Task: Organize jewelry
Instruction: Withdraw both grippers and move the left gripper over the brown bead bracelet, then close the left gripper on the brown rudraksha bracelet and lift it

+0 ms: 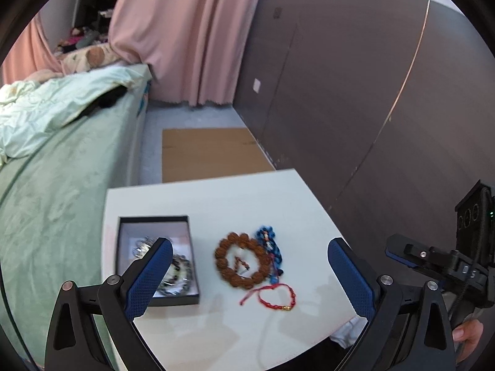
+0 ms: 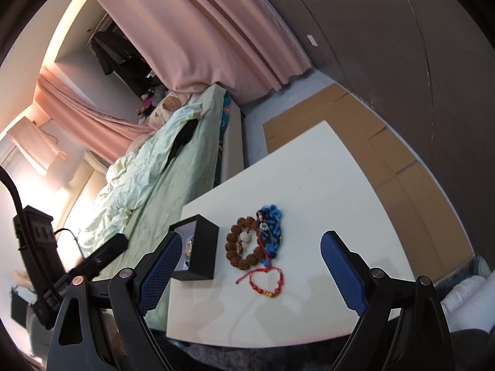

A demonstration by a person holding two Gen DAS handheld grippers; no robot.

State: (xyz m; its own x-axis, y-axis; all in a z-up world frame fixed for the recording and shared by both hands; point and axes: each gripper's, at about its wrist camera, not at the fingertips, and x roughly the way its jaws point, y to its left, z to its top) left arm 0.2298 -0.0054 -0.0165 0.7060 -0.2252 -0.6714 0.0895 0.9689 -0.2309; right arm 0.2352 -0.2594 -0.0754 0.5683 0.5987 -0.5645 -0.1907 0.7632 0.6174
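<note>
A black jewelry box with a white lining sits at the left of the white table and holds silver and dark beaded pieces. To its right lie a brown bead bracelet, a blue braided bracelet and a red cord bracelet. My left gripper is open and empty above them. My right gripper is open and empty above the table's near side; its view shows the box, brown bracelet, blue bracelet and red bracelet.
A bed with green bedding runs along the table's left side. Cardboard lies on the floor beyond the table, beside a dark wall. Pink curtains hang at the back. The right gripper's body shows at the right edge.
</note>
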